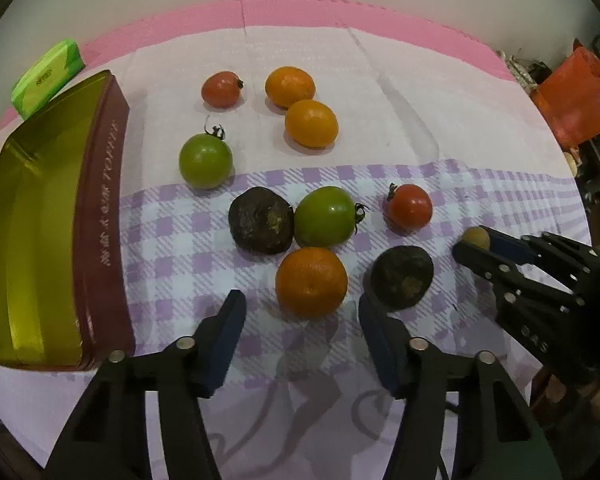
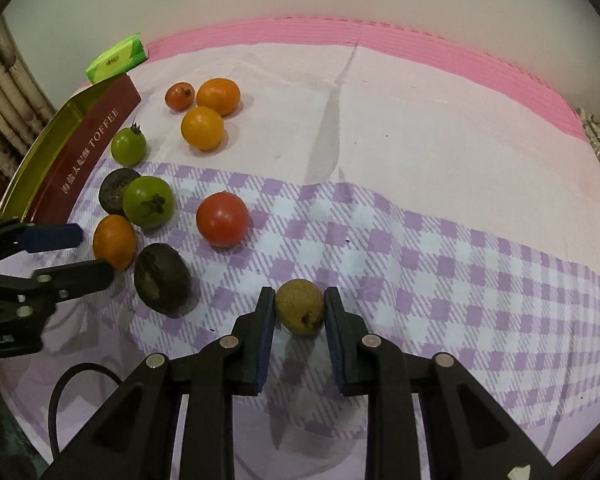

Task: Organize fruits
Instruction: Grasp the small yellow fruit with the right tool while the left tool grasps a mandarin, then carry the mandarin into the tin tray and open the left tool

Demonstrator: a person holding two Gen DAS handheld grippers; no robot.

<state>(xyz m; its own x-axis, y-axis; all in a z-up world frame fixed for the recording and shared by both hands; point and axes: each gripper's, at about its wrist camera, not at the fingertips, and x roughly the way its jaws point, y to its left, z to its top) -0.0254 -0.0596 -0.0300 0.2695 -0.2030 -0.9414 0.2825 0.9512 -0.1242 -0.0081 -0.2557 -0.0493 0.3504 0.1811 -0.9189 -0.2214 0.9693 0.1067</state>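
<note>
My right gripper [image 2: 300,308] is shut on a small brown-green kiwi [image 2: 301,312], just above the checked cloth; the kiwi also shows in the left wrist view [image 1: 477,237]. My left gripper [image 1: 302,306] is open and empty, with an orange [image 1: 311,282] between its fingertips and a dark round fruit [image 1: 402,278] by its right finger. More fruits lie on the cloth: another dark fruit [image 1: 261,220], two green tomatoes [image 1: 327,216] [image 1: 205,161], two red tomatoes [image 1: 409,207] [image 1: 221,89], two more oranges [image 1: 311,124] [image 1: 290,86].
An open gold and maroon toffee tin [image 1: 104,216] stands at the left. A green tissue pack [image 1: 46,76] lies behind it. An orange bag [image 1: 576,96] and clutter are at the far right, off the pink mat [image 1: 300,12].
</note>
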